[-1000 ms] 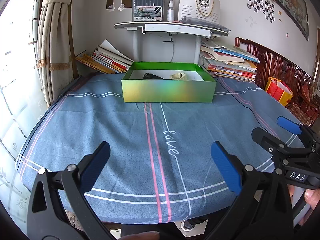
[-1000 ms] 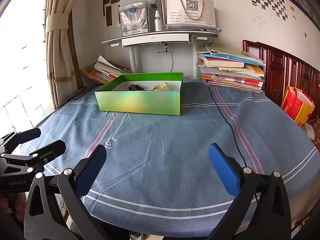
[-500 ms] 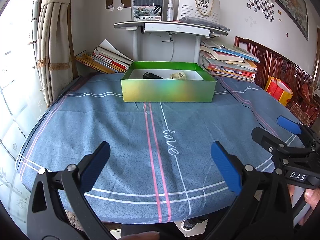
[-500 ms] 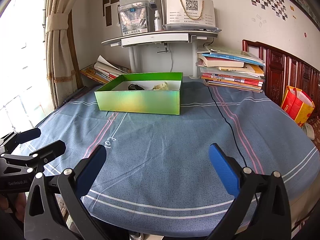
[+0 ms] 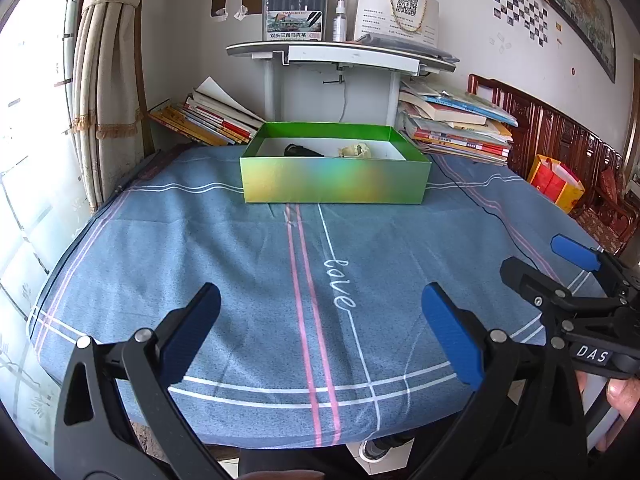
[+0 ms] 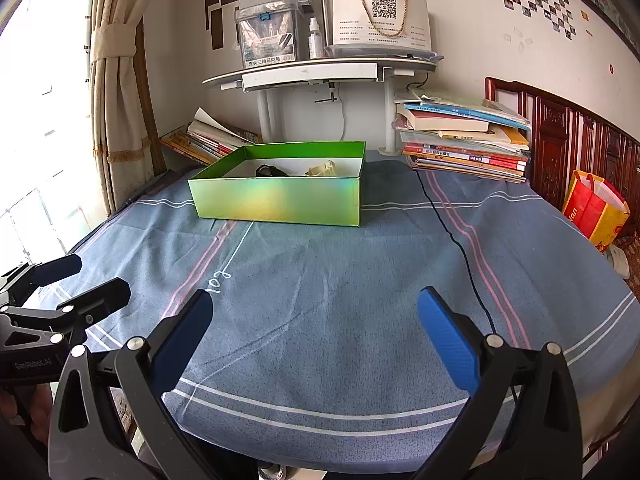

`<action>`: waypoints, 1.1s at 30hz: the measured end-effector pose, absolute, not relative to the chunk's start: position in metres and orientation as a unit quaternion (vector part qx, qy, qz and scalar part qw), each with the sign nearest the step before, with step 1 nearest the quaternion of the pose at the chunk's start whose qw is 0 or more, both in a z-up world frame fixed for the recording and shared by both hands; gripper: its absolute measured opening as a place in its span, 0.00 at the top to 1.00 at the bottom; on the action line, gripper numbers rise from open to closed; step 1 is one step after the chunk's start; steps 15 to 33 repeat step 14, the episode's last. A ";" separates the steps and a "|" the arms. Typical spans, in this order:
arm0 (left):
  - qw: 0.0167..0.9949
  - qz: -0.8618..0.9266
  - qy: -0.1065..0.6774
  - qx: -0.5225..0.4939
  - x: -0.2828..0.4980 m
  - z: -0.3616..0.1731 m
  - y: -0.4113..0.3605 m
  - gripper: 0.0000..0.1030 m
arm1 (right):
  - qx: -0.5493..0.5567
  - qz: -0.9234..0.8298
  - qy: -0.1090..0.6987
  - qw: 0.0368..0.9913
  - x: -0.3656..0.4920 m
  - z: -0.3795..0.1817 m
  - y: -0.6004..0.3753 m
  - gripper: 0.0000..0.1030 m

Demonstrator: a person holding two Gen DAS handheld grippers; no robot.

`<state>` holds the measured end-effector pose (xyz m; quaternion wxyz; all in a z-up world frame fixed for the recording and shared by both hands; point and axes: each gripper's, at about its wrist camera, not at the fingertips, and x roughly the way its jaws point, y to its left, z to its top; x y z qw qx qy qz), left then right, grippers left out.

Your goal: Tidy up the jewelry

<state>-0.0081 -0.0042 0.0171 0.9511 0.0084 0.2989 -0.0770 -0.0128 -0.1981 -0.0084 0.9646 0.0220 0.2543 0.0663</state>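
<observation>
nothing had shifted in the last second: both grippers, left (image 5: 320, 330) and right (image 6: 314, 326), stayed spread and empty, box (image 5: 335, 180) untouched.

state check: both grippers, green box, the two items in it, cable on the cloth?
left gripper: open, empty, above the cloth
right gripper: open, empty, above the cloth
green box: lidless, upright on the cloth
dark item: lying inside the box
pale item: lying inside the box, beside the dark one
black cable: slack across the cloth
</observation>
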 end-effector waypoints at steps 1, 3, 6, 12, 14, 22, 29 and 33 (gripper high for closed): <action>0.951 -0.077 0.298 0.008 -0.008 0.017 -0.004 0.04 | 0.022 0.066 0.254 0.965 -0.013 -0.008 -0.198 0.03; 0.952 -0.078 0.296 0.008 -0.009 0.017 -0.005 0.04 | 0.022 0.066 0.254 0.965 -0.013 -0.008 -0.198 0.03; 0.951 -0.077 0.298 0.006 -0.009 0.017 -0.005 0.04 | 0.022 0.066 0.255 0.964 -0.013 -0.009 -0.198 0.03; 0.951 -0.075 0.301 0.005 -0.007 0.017 -0.004 0.04 | 0.022 0.066 0.256 0.964 -0.012 -0.010 -0.197 0.03; 0.950 -0.074 0.305 0.007 -0.004 0.016 -0.004 0.04 | 0.023 0.067 0.256 0.964 -0.013 -0.010 -0.197 0.03; 0.950 -0.074 0.305 0.007 -0.004 0.016 -0.004 0.04 | 0.023 0.067 0.256 0.964 -0.013 -0.010 -0.197 0.03; 0.950 -0.074 0.305 0.007 -0.004 0.016 -0.004 0.04 | 0.023 0.067 0.256 0.964 -0.013 -0.010 -0.197 0.03; 0.950 -0.074 0.305 0.007 -0.004 0.016 -0.004 0.04 | 0.023 0.067 0.256 0.964 -0.013 -0.010 -0.197 0.03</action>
